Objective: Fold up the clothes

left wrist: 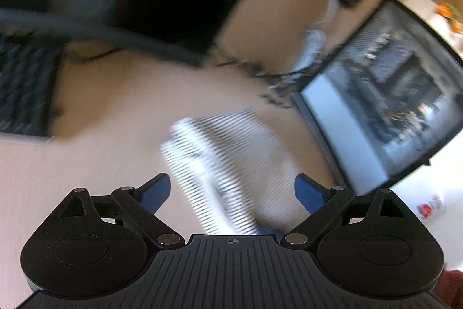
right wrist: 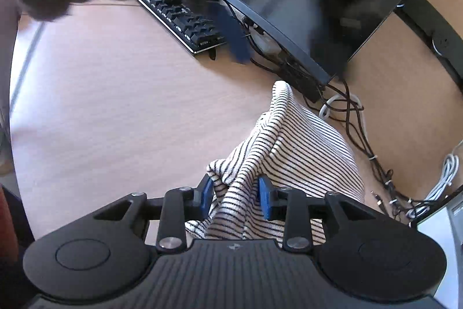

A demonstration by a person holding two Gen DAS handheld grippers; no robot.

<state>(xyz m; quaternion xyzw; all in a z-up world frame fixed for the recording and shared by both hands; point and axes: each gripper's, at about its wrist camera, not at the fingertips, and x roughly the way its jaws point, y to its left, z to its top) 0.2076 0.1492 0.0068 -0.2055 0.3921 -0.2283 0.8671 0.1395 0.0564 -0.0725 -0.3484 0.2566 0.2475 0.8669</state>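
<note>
Your left wrist view is smeared by motion blur: the striped cloth (left wrist: 220,164) dissolves into streaks, and the monitor (left wrist: 385,94) and keyboard (left wrist: 23,89) lose their edges, while the gripper body in the foreground stays sharp. Your right wrist view is far crisper across the desk (right wrist: 101,106), though a dark blurred shape fills its top left. Daylight is soft and even, with a pale glare along the desk's left edge. Fisheye distortion bends the desk and monitor lines toward the edges, and both frames darken at the corners.
</note>
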